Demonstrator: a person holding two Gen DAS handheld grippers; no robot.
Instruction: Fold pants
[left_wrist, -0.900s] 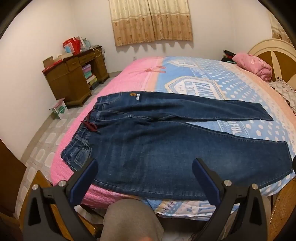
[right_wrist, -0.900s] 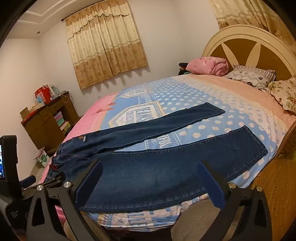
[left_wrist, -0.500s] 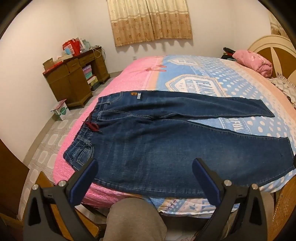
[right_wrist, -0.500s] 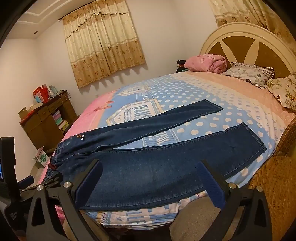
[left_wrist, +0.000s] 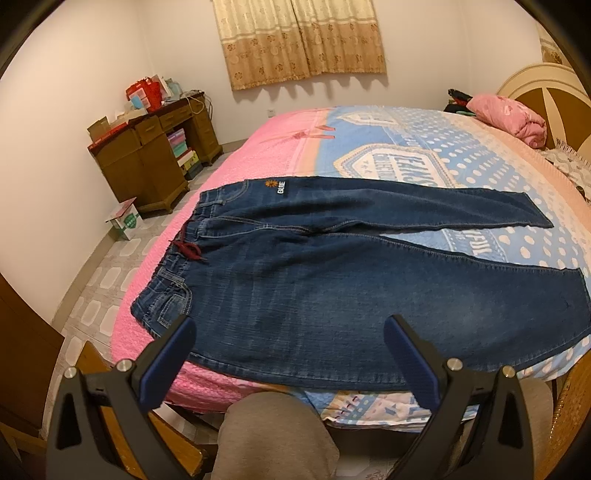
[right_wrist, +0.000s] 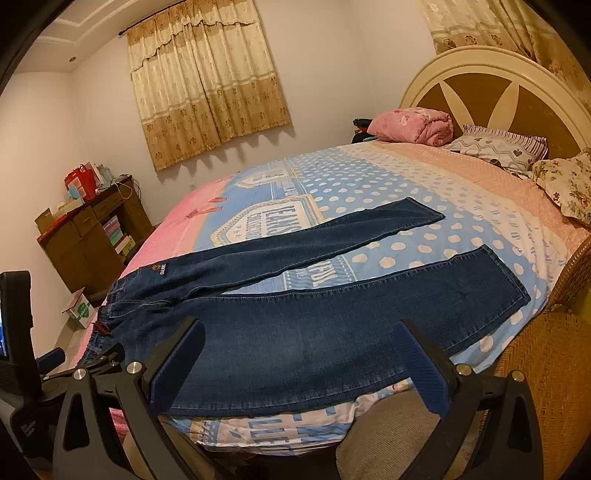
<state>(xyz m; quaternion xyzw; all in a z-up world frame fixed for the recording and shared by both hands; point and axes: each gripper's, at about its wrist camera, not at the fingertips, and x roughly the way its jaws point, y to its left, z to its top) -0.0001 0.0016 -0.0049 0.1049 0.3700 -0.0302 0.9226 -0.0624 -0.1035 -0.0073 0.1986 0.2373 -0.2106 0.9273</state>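
The blue jeans (left_wrist: 332, 295) lie flat along the near edge of the bed (left_wrist: 406, 147), waistband left and legs right, with the left gripper (left_wrist: 288, 343) nearer the waist and the right gripper (right_wrist: 299, 347) nearer the cuffs, both spread wide and empty.

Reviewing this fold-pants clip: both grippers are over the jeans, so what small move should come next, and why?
Probably lower the left gripper onto the near waistband corner of the jeans and close. The jeans lie flat and unfolded on the bed, legs splayed apart, and both the left and the right gripper are open, holding nothing.
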